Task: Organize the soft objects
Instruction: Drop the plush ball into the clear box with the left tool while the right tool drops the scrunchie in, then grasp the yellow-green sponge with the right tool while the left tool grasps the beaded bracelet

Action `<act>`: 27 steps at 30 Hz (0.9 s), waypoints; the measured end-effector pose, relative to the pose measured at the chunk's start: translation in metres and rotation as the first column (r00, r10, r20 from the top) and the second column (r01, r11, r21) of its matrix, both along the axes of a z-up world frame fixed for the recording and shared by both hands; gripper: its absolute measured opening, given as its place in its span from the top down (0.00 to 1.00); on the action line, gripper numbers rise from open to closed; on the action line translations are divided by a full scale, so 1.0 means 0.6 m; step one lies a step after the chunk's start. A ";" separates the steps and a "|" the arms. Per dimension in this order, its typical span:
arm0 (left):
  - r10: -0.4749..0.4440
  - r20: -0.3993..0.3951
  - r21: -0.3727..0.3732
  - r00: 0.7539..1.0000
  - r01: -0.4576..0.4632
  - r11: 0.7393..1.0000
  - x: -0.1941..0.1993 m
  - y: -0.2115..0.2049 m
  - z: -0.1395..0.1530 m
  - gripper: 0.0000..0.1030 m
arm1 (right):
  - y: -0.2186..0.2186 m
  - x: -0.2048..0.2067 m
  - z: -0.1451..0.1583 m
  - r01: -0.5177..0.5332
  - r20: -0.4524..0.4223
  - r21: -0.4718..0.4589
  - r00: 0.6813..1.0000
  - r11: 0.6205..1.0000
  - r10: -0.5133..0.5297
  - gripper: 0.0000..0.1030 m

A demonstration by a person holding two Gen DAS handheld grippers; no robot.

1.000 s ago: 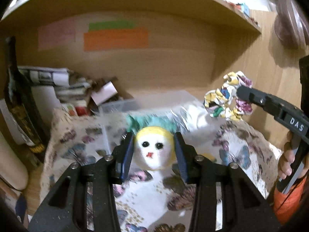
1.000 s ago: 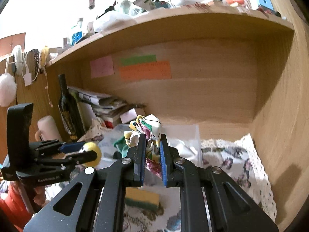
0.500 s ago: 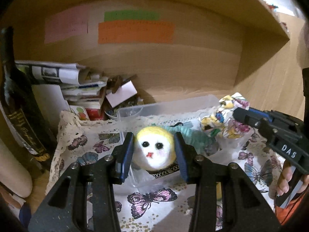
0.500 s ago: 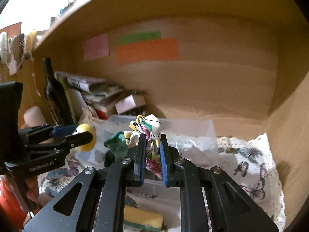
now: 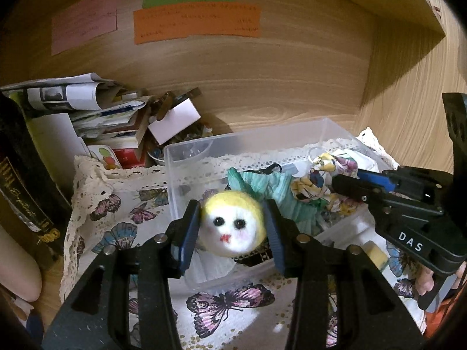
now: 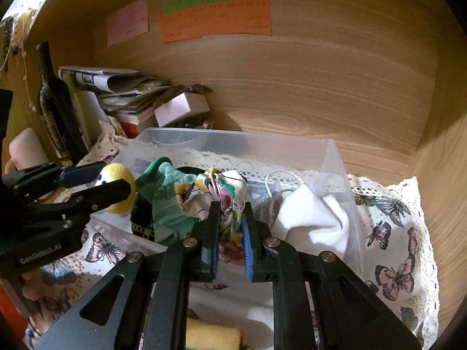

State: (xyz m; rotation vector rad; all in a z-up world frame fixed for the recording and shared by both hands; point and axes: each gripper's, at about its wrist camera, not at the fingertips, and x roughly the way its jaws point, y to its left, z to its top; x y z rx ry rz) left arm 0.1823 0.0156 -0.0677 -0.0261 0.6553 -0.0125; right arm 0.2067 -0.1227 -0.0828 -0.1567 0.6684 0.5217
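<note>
My left gripper (image 5: 232, 227) is shut on a round felt doll head (image 5: 233, 227), white face with yellow top, held over the near left part of a clear plastic bin (image 5: 239, 148). It also shows in the right wrist view (image 6: 118, 186). My right gripper (image 6: 229, 227) is shut on a floral fabric scrunchie (image 6: 216, 186), held over the bin's middle; the scrunchie shows in the left wrist view (image 5: 321, 175) too. Inside the bin (image 6: 233, 140) lie a green cloth (image 6: 166, 201), a white cloth (image 6: 312, 218) and a dark band.
A butterfly-print cloth (image 5: 227, 300) covers the shelf floor. A yellow sponge (image 6: 213, 335) lies in front of the bin. A dark wine bottle (image 6: 54, 108), a stack of papers and books (image 6: 122, 93) and a small box stand at the back left. Wooden walls close the back and right.
Both grippers moved forward and down over the bin. The doll head and the scrunchie now hang lower, just above the cloths inside. Both stay gripped.
</note>
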 end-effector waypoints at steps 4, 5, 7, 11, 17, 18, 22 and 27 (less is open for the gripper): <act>-0.010 0.004 -0.009 1.000 0.010 1.000 -0.004 0.002 0.005 0.47 | -0.008 -0.006 0.008 0.007 0.020 0.002 1.000 1.000 -0.007 0.62; -0.010 0.010 -0.009 1.000 0.010 1.000 -0.007 0.001 0.008 0.42 | -0.008 -0.008 0.012 0.007 0.028 0.004 1.000 1.000 -0.008 0.58; -0.008 0.030 -0.003 1.000 0.008 1.000 -0.020 -0.001 0.017 0.39 | -0.011 -0.016 0.021 0.011 0.050 0.009 0.999 1.000 -0.011 0.53; -0.011 0.075 0.003 0.997 0.011 1.000 -0.040 -0.002 0.036 0.28 | -0.022 -0.041 0.043 0.012 0.102 0.029 0.995 0.999 -0.015 0.35; -0.001 0.137 0.011 0.991 0.000 1.000 -0.072 -0.002 0.061 0.05 | -0.032 -0.087 0.061 -0.015 0.156 0.042 0.988 0.999 0.008 0.19; 0.003 0.144 0.014 0.990 -0.005 1.000 -0.079 -0.002 0.064 0.03 | -0.032 -0.093 0.060 -0.022 0.153 0.042 0.988 0.999 0.015 0.18; 0.005 0.161 0.032 0.987 -0.011 0.999 -0.102 -0.003 0.066 0.01 | -0.035 -0.110 0.043 -0.043 0.114 0.044 0.993 0.998 0.038 0.17; -0.004 0.138 0.035 0.990 -0.001 0.999 -0.120 -0.004 0.053 0.01 | -0.030 -0.114 -0.003 -0.051 0.035 0.009 0.998 0.999 0.051 0.17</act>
